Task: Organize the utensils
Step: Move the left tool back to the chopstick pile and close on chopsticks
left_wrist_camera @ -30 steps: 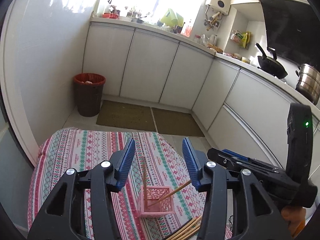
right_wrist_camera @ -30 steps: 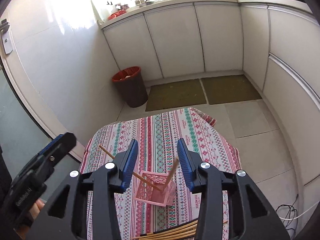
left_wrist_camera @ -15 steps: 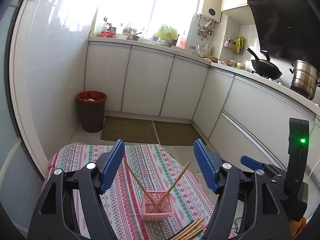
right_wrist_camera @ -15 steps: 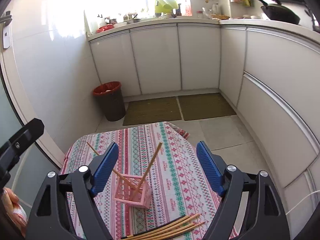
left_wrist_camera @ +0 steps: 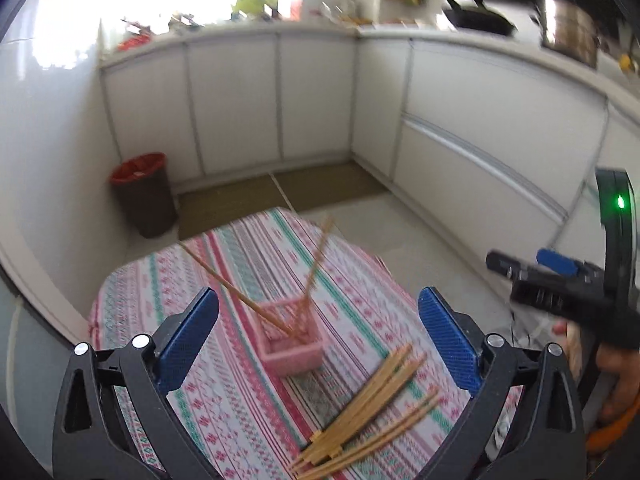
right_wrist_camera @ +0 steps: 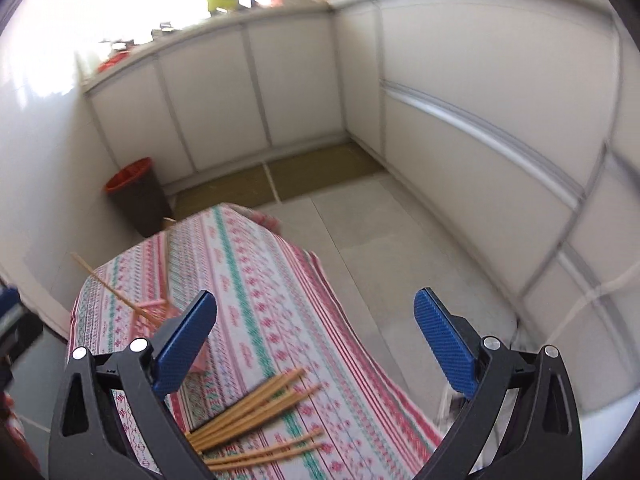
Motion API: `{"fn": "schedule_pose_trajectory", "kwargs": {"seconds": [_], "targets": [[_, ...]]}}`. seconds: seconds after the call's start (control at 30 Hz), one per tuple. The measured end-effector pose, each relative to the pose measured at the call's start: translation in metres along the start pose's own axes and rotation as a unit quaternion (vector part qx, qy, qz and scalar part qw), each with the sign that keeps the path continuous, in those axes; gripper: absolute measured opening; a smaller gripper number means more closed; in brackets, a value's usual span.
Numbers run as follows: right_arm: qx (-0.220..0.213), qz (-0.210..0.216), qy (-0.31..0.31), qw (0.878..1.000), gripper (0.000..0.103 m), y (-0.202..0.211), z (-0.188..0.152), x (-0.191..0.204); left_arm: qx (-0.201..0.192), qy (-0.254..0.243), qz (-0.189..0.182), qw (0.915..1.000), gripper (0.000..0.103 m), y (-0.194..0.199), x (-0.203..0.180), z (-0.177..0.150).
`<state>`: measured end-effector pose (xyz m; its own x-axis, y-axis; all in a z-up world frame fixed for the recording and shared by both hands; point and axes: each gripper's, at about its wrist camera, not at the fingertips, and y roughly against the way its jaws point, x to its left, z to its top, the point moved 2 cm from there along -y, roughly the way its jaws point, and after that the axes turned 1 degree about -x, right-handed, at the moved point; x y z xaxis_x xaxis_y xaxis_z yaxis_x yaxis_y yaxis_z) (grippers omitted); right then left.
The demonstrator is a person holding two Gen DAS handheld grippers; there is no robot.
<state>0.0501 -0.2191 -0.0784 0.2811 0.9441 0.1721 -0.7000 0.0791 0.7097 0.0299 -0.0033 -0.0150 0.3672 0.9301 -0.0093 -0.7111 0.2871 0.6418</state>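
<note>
A pink lattice basket (left_wrist_camera: 292, 344) stands on the table's striped cloth (left_wrist_camera: 240, 248) with two wooden chopsticks (left_wrist_camera: 316, 260) leaning out of it, one left and one right. Several loose chopsticks (left_wrist_camera: 368, 404) lie in a pile nearer to me, right of the basket. My left gripper (left_wrist_camera: 318, 300) hangs above the basket and pile, its jaws opening wide with nothing between them. In the right wrist view the pile of chopsticks (right_wrist_camera: 256, 404) lies low between the jaws of my right gripper (right_wrist_camera: 316, 300), which are also opening and hold nothing. There, the basket (right_wrist_camera: 146, 314) sits half hidden behind the left finger.
A dark bin with a red liner (left_wrist_camera: 144, 196) stands on the floor by the wall beyond the table. White cabinets (left_wrist_camera: 480, 152) run along the back and right. Two brown mats (left_wrist_camera: 328, 184) lie before them. The table's right edge (right_wrist_camera: 332, 300) drops to bare floor tiles.
Both grippers' jaws have spread from half closed to wide. Both views have tipped down toward the near table, bringing the loose chopsticks into fuller view. The right view has swung right of the basket.
</note>
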Motion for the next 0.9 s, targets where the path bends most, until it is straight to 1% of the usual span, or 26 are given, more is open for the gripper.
{"fn": "schedule_pose_trajectory", "kwargs": {"seconds": [0.07, 0.1, 0.17, 0.2, 0.3, 0.37, 0.4, 0.47, 0.5, 0.53, 0.57, 0.6, 0.63, 0.7, 0.8, 0.83, 0.9], "targets": [[0.044, 0.002, -0.069, 0.997, 0.096, -0.013, -0.007, -0.034, 0.03, -0.019, -0.016, 0.9992, 0.096, -0.016, -0.015, -0.008], [0.064, 0.008, -0.106, 0.992, 0.096, -0.018, -0.012, -0.049, 0.049, -0.032, -0.028, 0.9979, 0.096, -0.026, -0.025, -0.012], [0.107, 0.037, -0.191, 0.975, 0.096, -0.031, -0.02, -0.08, 0.078, -0.053, -0.043, 0.9946, 0.096, -0.044, -0.044, -0.018], [0.123, 0.048, -0.223, 0.966, 0.096, -0.035, -0.025, -0.091, 0.096, -0.062, -0.049, 0.9923, 0.096, -0.056, -0.054, -0.022], [0.157, 0.056, -0.28, 0.945, 0.096, -0.049, -0.038, -0.11, 0.143, -0.063, -0.068, 0.9854, 0.096, -0.091, -0.074, -0.033], [0.175, 0.059, -0.294, 0.938, 0.096, -0.055, -0.048, -0.116, 0.167, -0.06, -0.082, 0.9808, 0.096, -0.115, -0.086, -0.039], [0.183, 0.062, -0.298, 0.935, 0.096, -0.058, -0.05, -0.118, 0.178, -0.065, -0.081, 0.9785, 0.093, -0.129, -0.091, -0.04], [0.195, 0.06, -0.298, 0.933, 0.096, -0.063, -0.056, -0.12, 0.202, -0.08, -0.079, 0.9729, 0.081, -0.155, -0.104, -0.044], [0.2, 0.056, -0.294, 0.933, 0.096, -0.064, -0.058, -0.122, 0.224, -0.086, -0.08, 0.9676, 0.066, -0.171, -0.109, -0.047], [0.204, 0.051, -0.291, 0.933, 0.096, -0.065, -0.061, -0.123, 0.247, -0.09, -0.08, 0.9616, 0.049, -0.188, -0.114, -0.052], [0.207, 0.046, -0.29, 0.933, 0.096, -0.067, -0.063, -0.126, 0.262, -0.094, -0.079, 0.9571, 0.043, -0.2, -0.119, -0.056], [0.211, 0.046, -0.292, 0.932, 0.096, -0.069, -0.064, -0.128, 0.281, -0.105, -0.074, 0.9511, 0.035, -0.215, -0.124, -0.062], [0.215, 0.048, -0.294, 0.93, 0.096, -0.07, -0.065, -0.129, 0.295, -0.113, -0.069, 0.9463, 0.031, -0.226, -0.125, -0.068], [0.222, 0.053, -0.297, 0.927, 0.096, -0.072, -0.066, -0.131, 0.319, -0.122, -0.06, 0.9379, 0.03, -0.244, -0.126, -0.078], [0.235, 0.06, -0.293, 0.925, 0.096, -0.076, -0.068, -0.129, 0.329, -0.132, -0.058, 0.9333, 0.029, -0.259, -0.127, -0.082], [0.24, 0.062, -0.292, 0.924, 0.096, -0.078, -0.07, -0.128, 0.33, -0.135, -0.059, 0.9326, 0.025, -0.261, -0.127, -0.083], [0.252, 0.067, -0.295, 0.919, 0.096, -0.082, -0.074, -0.126, 0.336, -0.142, -0.059, 0.9292, 0.019, -0.269, -0.13, -0.088]]}}
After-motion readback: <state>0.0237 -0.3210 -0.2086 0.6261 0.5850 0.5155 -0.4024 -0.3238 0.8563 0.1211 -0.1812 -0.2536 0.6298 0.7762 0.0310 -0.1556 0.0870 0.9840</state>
